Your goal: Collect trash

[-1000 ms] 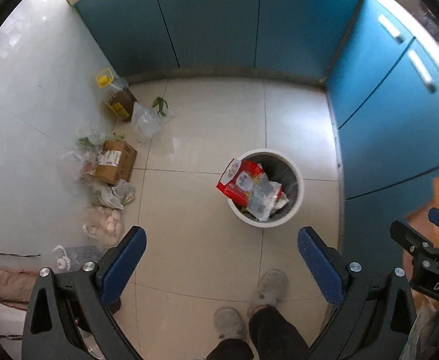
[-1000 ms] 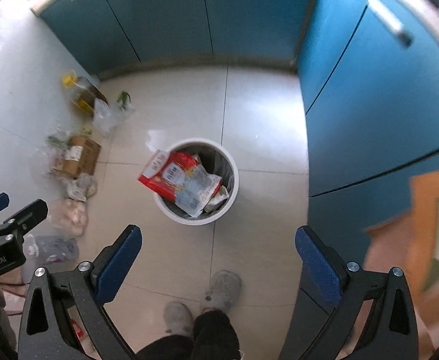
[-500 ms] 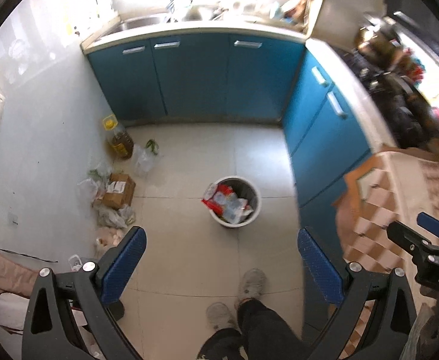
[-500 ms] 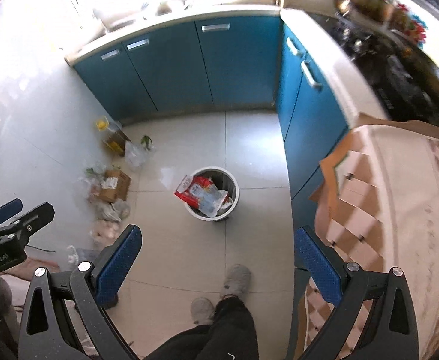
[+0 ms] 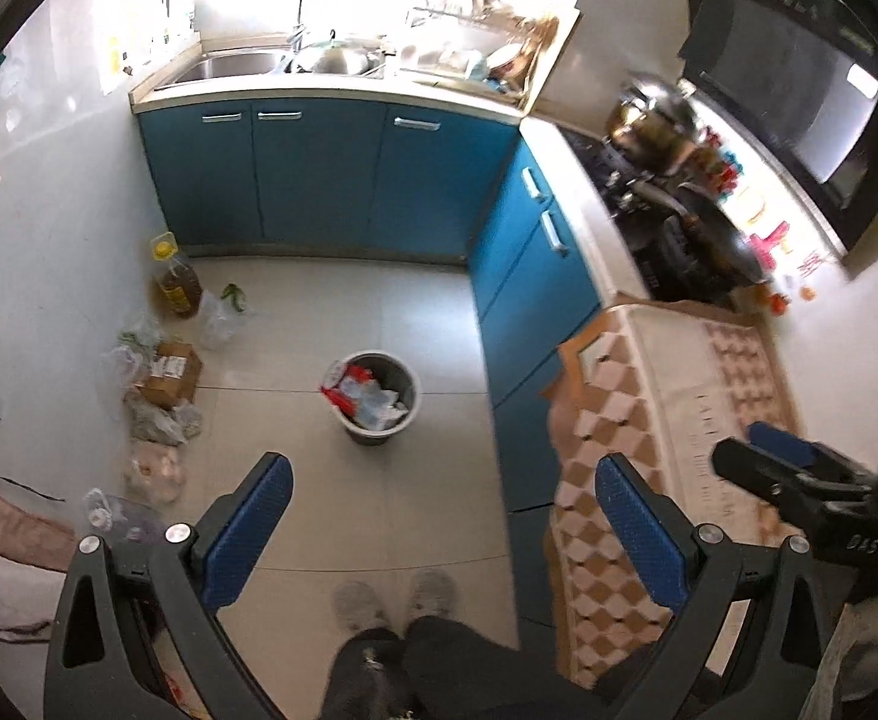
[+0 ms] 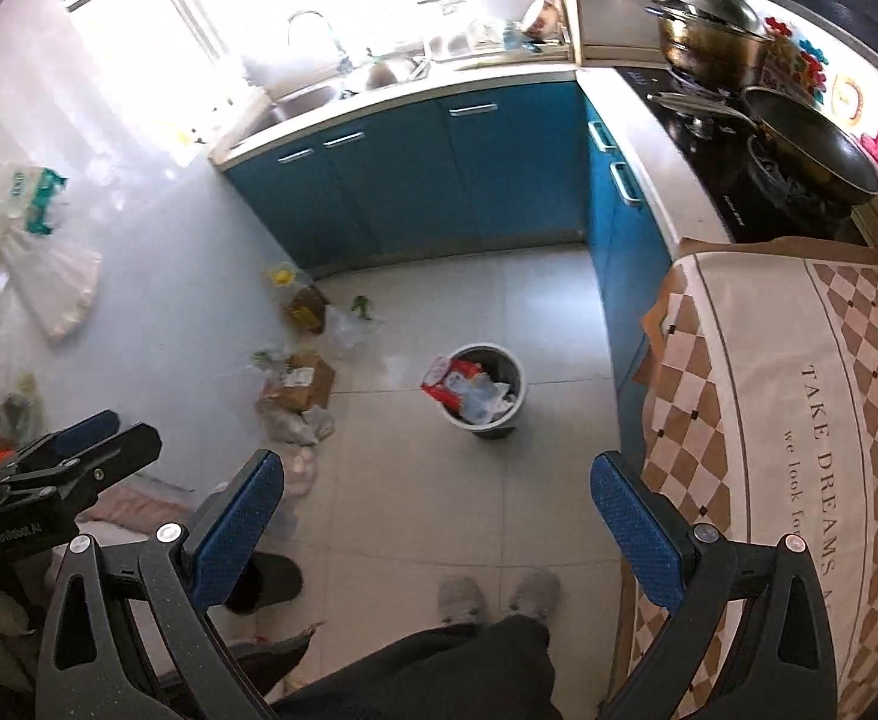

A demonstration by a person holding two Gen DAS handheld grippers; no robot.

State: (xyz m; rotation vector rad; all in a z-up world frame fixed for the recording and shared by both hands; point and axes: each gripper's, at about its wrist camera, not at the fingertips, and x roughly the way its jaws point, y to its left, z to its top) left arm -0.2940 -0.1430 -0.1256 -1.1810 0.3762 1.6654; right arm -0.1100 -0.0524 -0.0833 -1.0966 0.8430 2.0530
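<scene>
Clear plastic bags (image 5: pixel 144 420) along the wall: contents too small to tell. Label on the brown cardboard box (image 6: pixel 306 381) unreadable. Lettering on the checkered tablecloth (image 6: pixel 823 420) cut off at the frame edge. Window-lit steel sink (image 5: pixel 234 63) area blown out.

A round grey trash bin (image 5: pixel 377 397) is seen standing upright on the pale tiled floor near the centre of the left wrist frame, and slightly right of centre in the right wrist frame (image 6: pixel 482 391). Its rim is pale and its inner wall dark. It is filled with wrappers: a red-and-white packet (image 5: pixel 342 383) is tilted over the left side of the rim, partly sticking out, and clear crumpled plastic wrappers (image 5: pixel 378 405) are piled beside it inside. In the right wrist frame the red packet (image 6: pixel 451 379) is likewise seen leaning on the bin's left edge.
</scene>
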